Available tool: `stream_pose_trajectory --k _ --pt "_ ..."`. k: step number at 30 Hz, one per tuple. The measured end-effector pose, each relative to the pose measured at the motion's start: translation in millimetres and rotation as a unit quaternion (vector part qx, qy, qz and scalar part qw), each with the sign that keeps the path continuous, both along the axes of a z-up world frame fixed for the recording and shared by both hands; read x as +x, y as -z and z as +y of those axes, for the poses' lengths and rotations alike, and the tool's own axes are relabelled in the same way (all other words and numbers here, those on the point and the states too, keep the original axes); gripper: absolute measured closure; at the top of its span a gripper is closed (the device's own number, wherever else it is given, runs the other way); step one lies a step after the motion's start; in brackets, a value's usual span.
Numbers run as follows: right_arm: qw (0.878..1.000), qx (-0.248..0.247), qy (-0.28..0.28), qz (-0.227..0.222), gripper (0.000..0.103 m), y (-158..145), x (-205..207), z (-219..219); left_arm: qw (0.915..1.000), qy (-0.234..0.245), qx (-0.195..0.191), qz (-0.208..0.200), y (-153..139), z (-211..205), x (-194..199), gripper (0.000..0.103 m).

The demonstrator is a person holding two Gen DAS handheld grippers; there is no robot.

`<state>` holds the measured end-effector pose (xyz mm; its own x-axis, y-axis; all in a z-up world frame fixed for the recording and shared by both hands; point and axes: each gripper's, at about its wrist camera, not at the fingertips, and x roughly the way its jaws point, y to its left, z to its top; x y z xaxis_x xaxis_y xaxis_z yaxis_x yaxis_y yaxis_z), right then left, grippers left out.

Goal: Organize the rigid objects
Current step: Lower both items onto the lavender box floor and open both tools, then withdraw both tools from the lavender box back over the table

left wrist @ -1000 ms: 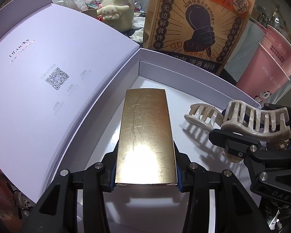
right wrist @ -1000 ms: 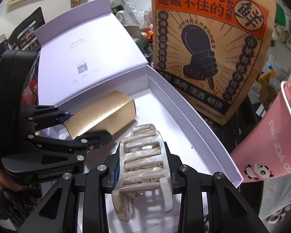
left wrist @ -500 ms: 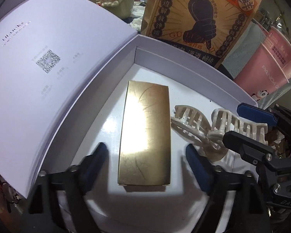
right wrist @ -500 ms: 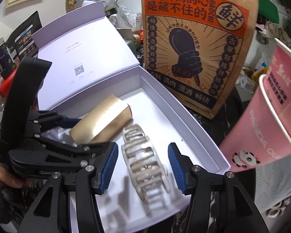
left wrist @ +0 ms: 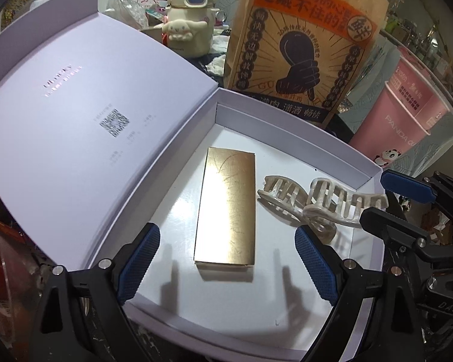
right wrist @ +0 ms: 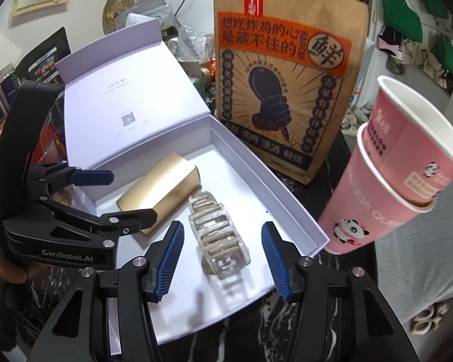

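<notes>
A gold box lies flat inside the open white gift box. Beside it on the right rests a cream claw hair clip. My left gripper hovers above the gold box's near end; its jaws are opening and nothing touches the pads. In the right wrist view my right gripper stands open over the hair clip, both pads clear of it. The gold box sits left of the clip, with the left gripper open above it.
The gift box's lid stands open at the back left. A brown paper bag rises right behind the box. Stacked pink paper cups stand at the right. A cream bottle sits farther back. The table is dark marble.
Both grippers opened and let go: the left released the gold box, the right released the hair clip. Both pulled back and up; the two things now lie in the white box.
</notes>
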<state>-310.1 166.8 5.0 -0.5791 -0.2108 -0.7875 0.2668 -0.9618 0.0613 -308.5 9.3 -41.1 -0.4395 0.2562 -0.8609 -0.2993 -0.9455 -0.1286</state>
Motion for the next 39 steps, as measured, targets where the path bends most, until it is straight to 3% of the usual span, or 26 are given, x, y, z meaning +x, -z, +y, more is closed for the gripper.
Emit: stream_pose_trajectory --k 12,19,39 --pt "0.999 -0.002 0.005 0.041 0.045 -34.5 37.9 1.9 0.9978 -0.006 0.004 0.065 -52.3 -15.6 26.0 0.011" --pt "0.998 0.001 0.011 0.064 0.045 -52.1 62.6 3.5 0.9939 -0.005 -0.012 0.109 -76.4 11.9 42.4 0.011" --pt "0.993 0.002 0.010 0.121 0.043 -86.1 145.3 5.5 0.9856 0.014 -0.023 0.167 -108.3 22.8 125.9 0.011"
